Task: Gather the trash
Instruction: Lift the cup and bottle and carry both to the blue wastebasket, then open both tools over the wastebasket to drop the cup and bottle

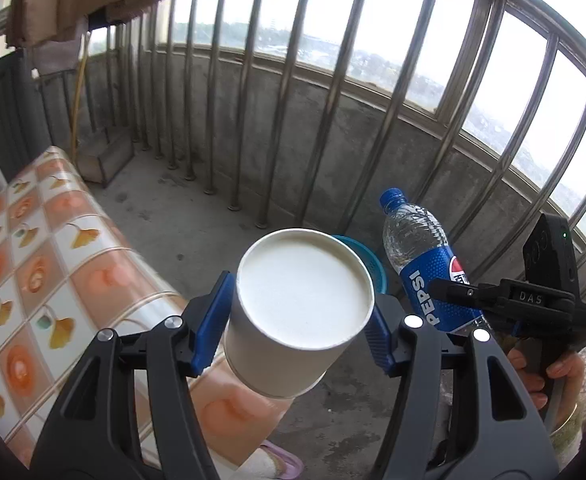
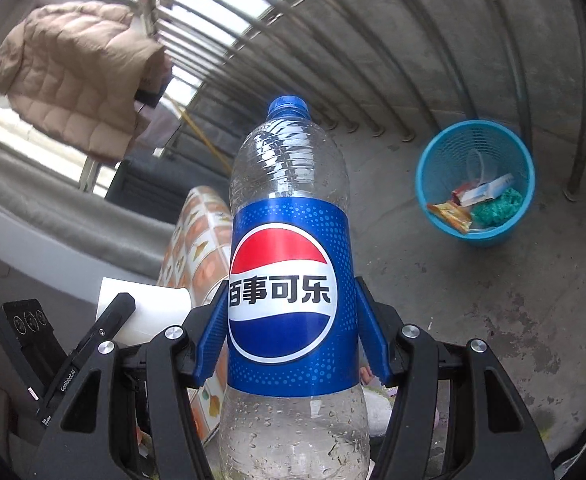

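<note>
The white paper cup (image 1: 299, 316) sat clamped between the blue fingers (image 1: 209, 320) of the left gripper (image 1: 293, 326), held in the air with its open mouth turned toward the left wrist camera and its pale inside showing; in the right wrist view the same cup (image 2: 149, 312) appeared as a white cone lying sideways at the lower left. Just to its right, the clear Pepsi bottle (image 2: 289, 280) with its blue cap on was pinched at the label by the right gripper (image 2: 291, 332), whose blue pads (image 2: 373, 332) pressed against both sides of the blue band; droplets clung to the inside of the plastic below the label. Seen from the left wrist, the bottle (image 1: 425, 264) leaned leftward at the top, the right gripper (image 1: 473, 300) closed round its lower half with the person's right hand (image 1: 549, 372) on the handle. Beyond the bottle in the right wrist view, a blue mesh wastebasket (image 2: 437, 160) stood on the concrete floor (image 2: 473, 300), well apart from both held items, with wrappers, a small carton and a crumpled green piece inside it. From the left wrist only a sliver of its rim (image 1: 367, 252) showed behind the cup. A table covered in an orange flower-patterned cloth (image 1: 45, 260) lay to the left, metal railing bars (image 1: 333, 80) ran along the balcony wall, and a beige padded jacket (image 2: 77, 76) hung above.
</note>
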Demonstrator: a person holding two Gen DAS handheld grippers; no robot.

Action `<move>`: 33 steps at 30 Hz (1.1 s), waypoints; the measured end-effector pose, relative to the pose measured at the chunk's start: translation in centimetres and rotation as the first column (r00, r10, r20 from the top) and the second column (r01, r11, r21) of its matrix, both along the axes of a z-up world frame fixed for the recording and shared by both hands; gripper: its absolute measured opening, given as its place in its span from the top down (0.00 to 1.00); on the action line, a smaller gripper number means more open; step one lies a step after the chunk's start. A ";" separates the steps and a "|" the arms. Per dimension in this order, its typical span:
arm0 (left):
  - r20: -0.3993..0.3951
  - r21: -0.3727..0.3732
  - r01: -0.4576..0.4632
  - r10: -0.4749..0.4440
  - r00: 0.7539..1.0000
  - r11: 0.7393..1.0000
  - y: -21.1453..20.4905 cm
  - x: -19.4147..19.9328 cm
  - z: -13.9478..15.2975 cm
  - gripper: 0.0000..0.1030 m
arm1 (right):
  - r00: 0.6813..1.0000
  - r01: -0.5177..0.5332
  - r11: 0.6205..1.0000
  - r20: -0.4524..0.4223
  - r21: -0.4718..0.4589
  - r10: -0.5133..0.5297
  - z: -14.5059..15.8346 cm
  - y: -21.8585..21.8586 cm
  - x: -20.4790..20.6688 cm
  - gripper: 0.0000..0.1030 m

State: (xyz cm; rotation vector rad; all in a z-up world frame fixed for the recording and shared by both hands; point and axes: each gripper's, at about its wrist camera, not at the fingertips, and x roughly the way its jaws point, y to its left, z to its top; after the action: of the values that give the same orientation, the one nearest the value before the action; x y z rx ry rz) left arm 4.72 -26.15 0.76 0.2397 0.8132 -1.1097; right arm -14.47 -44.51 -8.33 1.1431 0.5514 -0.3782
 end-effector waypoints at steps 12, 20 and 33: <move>-0.213 0.193 0.136 -0.093 0.973 0.972 -20.0 1.9 -9.5 0.44 | 0.964 0.240 0.869 0.001 0.432 -0.266 -13.3 -11.3 -3.2 0.42; -0.304 0.214 0.065 0.003 0.953 0.975 -26.6 5.1 -14.5 0.18 | 0.874 0.418 0.672 -0.068 0.611 -0.482 -24.2 -18.4 -1.3 0.26; -0.258 0.088 0.051 -0.027 0.966 0.995 -17.9 5.8 -9.3 0.18 | 0.899 0.404 0.756 -0.070 0.516 -0.432 -23.2 -13.3 -1.6 0.26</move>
State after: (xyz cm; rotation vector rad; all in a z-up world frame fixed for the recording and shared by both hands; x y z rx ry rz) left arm 10.49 -44.05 -8.52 0.1932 1.0974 -1.1557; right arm -16.07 -57.85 -31.57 1.8146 0.3471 -0.6057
